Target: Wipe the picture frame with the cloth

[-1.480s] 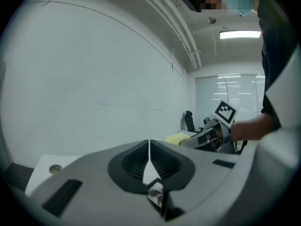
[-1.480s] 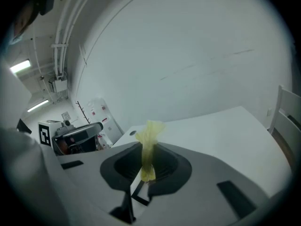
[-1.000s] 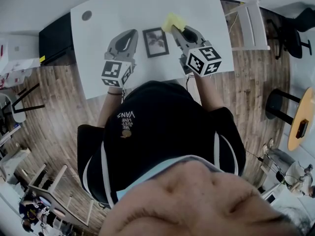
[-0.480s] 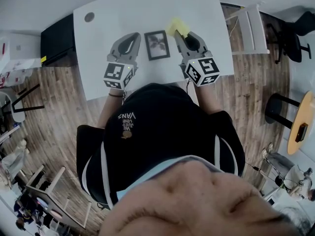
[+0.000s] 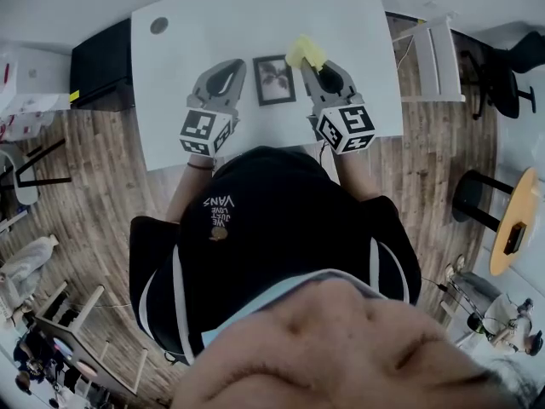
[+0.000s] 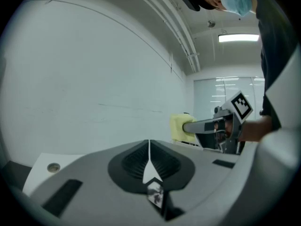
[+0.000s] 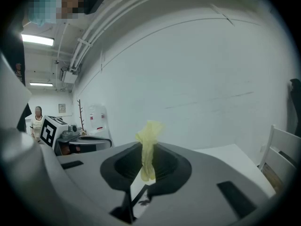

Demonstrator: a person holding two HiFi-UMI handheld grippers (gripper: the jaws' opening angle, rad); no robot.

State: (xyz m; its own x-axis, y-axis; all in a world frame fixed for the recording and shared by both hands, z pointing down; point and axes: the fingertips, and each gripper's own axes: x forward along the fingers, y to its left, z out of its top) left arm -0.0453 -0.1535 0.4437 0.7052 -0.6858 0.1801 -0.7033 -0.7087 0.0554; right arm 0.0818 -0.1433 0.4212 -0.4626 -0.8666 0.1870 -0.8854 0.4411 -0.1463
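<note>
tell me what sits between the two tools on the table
The picture frame lies flat on the table between the left tool and the right tool, which grips the yellow cloth; the head view shows it.

Picture frame (image 5: 274, 79): print inside too small to read. Cloth (image 5: 306, 49): one end hidden between the right gripper (image 5: 309, 62) jaws. Worktop (image 5: 255, 15) near edge partly covered by person's cap (image 5: 255, 211). Round mark (image 5: 159, 25) at corner unidentifiable.

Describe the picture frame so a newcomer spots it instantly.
On the white table, look between the left claw and right claw. The picture frame lies flat there: small, dark-bordered, rectangular, unlike the yellow cloth pinched in the right claw.
</note>
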